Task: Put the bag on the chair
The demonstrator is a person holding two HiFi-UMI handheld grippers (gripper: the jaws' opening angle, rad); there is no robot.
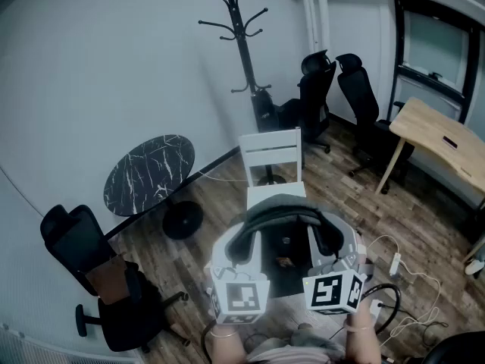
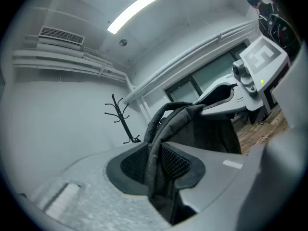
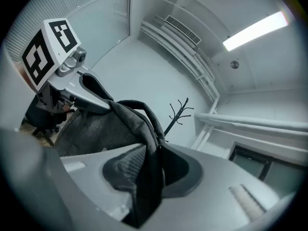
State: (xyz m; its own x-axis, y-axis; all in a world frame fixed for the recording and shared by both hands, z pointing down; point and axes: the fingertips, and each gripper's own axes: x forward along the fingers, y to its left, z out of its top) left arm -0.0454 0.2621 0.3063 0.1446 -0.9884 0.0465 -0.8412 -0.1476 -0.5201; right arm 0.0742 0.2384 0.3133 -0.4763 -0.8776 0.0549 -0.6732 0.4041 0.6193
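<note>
A dark grey bag [image 1: 284,237] hangs in the air between my two grippers, just in front of the white chair [image 1: 271,161]. My left gripper [image 1: 241,279] is shut on the bag's left side; its black pads [image 2: 175,163] pinch a fold of grey fabric [image 2: 155,162]. My right gripper [image 1: 333,275] is shut on the bag's right side, where fabric [image 3: 147,177] is clamped between its pads [image 3: 126,165]. The bag's curved handle [image 1: 282,212] arches above its open mouth. Both grippers point level, towards each other.
A black coat stand [image 1: 244,44] rises behind the chair. A round black marble table [image 1: 149,173] stands to the left, a black office chair [image 1: 102,279] near left. Two more office chairs [image 1: 333,101] and a wooden desk [image 1: 443,139] stand right. Cables and a power strip [image 1: 395,264] lie on the floor.
</note>
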